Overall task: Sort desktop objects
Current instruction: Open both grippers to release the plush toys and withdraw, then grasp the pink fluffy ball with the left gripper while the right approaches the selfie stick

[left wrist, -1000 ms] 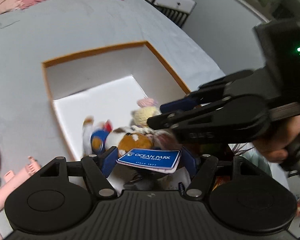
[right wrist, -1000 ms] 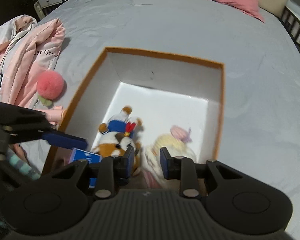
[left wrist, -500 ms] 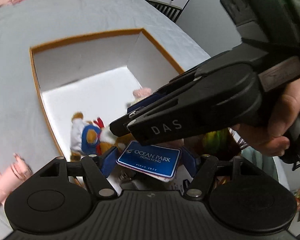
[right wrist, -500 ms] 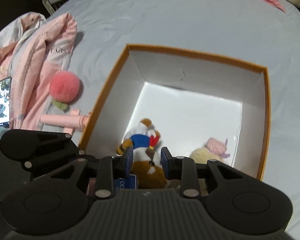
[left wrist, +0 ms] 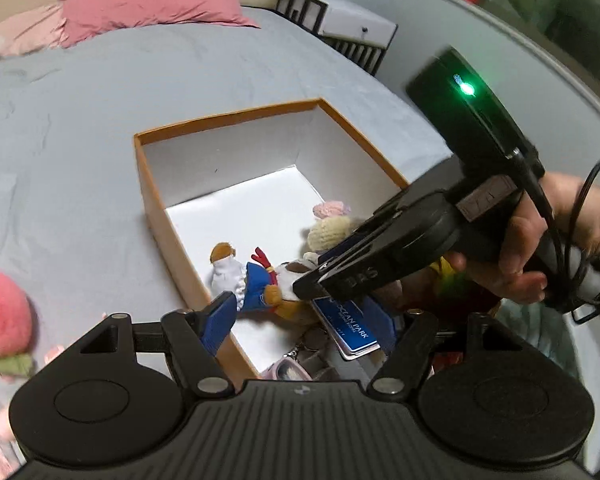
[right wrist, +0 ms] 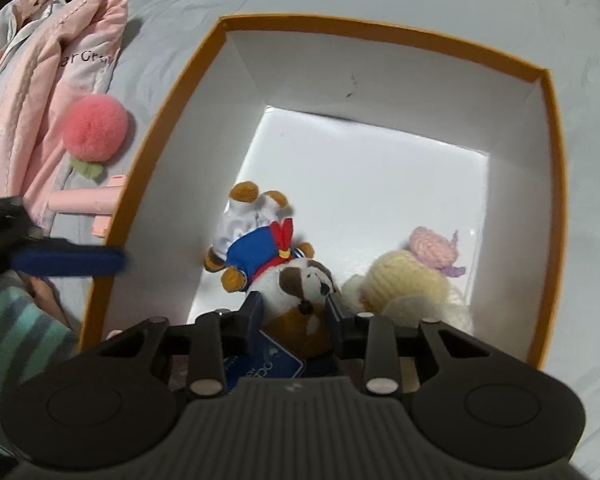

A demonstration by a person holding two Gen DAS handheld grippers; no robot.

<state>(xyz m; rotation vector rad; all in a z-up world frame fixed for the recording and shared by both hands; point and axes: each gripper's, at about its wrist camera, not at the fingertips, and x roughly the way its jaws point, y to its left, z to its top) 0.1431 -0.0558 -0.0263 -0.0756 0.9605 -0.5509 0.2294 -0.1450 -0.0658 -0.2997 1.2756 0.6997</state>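
A: We are over the grey bed [left wrist: 100, 128], and on it stands the orange-rimmed box [right wrist: 380, 32], white inside. What room do we have?

B: The far half of the box floor is bare. Everything crowds the near end, and the walls stand high around it.

A: Where is the plush dog [right wrist: 268, 256]?

B: It lies on the box floor near the left wall. Its long axis runs from the far feet toward us, with the head nearest.

A: And our right gripper [right wrist: 294, 312]?

B: Its fingers straddle the dog's head and are opening; we cannot see them pressing on it. The hand [left wrist: 540, 248] holding it shows in the left wrist view.

A: The left gripper [left wrist: 308, 320]?

B: Its fingers are spread wide over the near box corner, gripping nothing. The blue card [left wrist: 346, 326] lies between them, below, long edge slanting away to the left.

A: Beside the dog?

B: The yellow knitted toy [right wrist: 408, 280], to its right. Outside the left wall lies the pink pompom [right wrist: 96, 128].
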